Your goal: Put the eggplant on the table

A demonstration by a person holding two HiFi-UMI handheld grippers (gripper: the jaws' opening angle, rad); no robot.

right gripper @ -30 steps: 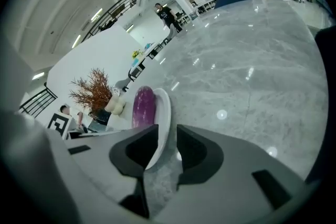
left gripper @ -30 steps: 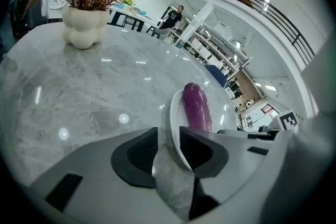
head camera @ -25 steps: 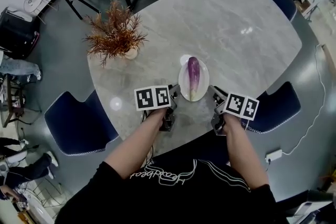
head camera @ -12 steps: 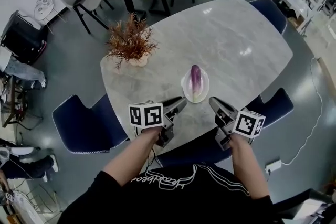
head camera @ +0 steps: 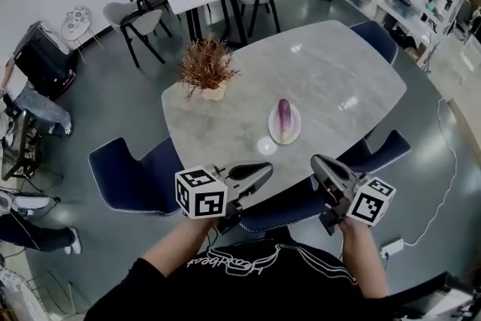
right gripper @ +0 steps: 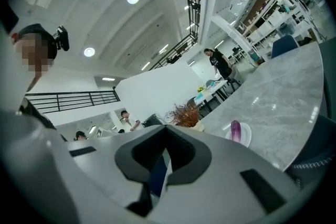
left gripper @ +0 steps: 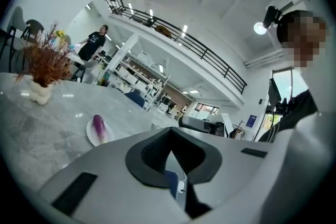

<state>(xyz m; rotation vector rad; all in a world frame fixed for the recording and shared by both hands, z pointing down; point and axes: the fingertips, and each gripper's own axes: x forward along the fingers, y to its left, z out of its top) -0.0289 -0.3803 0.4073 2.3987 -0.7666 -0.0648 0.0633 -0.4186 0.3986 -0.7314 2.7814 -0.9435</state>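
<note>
Head view is showing the eggplant [head camera: 284, 115] lying on its plate [head camera: 286, 138] on the surface [head camera: 338, 71], its long axis running away from the person, purple end farther. The left tool [head camera: 264, 169] has just been closing on nothing, and the right tool [head camera: 319, 160] is sitting pinched together and empty. Both are hanging well short of the plate, likely readying an approach.

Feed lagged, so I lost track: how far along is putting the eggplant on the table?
Done: the eggplant lies on its plate on the table. In hand: nothing; left tool, jaws just closed, and right tool are shut, empty, away from the plate. Left: apparently nothing.
</note>
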